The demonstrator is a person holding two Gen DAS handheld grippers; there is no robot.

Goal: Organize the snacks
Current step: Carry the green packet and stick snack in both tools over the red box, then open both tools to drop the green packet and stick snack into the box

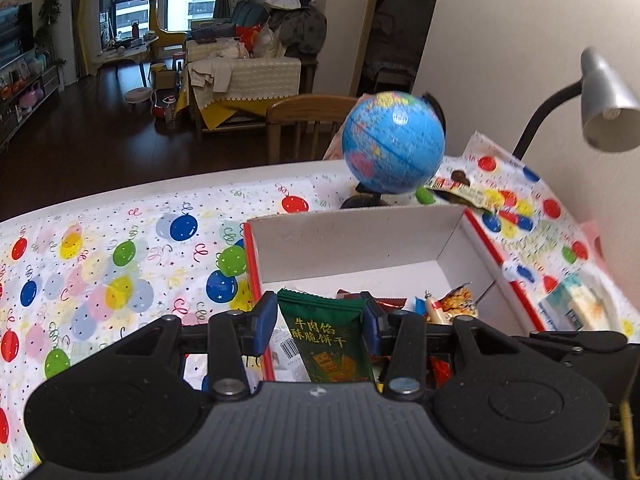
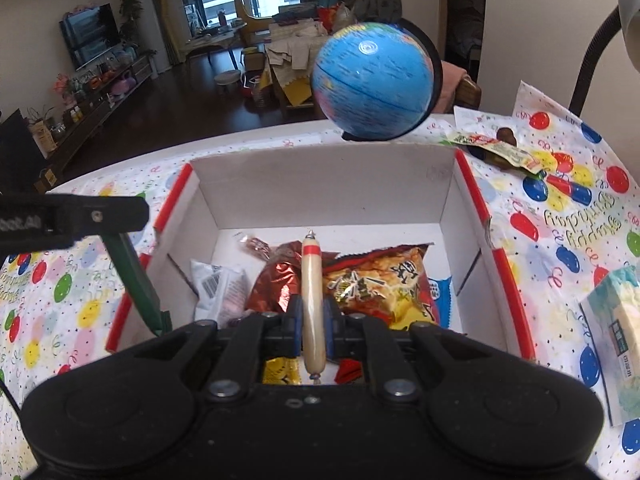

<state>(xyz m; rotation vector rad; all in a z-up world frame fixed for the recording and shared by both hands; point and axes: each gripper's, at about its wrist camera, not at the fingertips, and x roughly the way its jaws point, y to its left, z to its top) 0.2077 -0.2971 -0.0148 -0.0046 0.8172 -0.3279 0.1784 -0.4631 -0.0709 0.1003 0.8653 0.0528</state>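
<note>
My left gripper is shut on a green biscuit packet and holds it over the near left corner of a white cardboard box with red edges. It shows from the right wrist view hanging beside the box's left wall. My right gripper is shut on a thin sausage stick, upright over the near part of the box. Several snack packets lie inside: a red foil one, an orange-yellow one, a white one.
A blue globe stands just behind the box. A snack wrapper lies at the back right on the balloon-print tablecloth. A pale packet lies to the right. A grey desk lamp leans over the right side.
</note>
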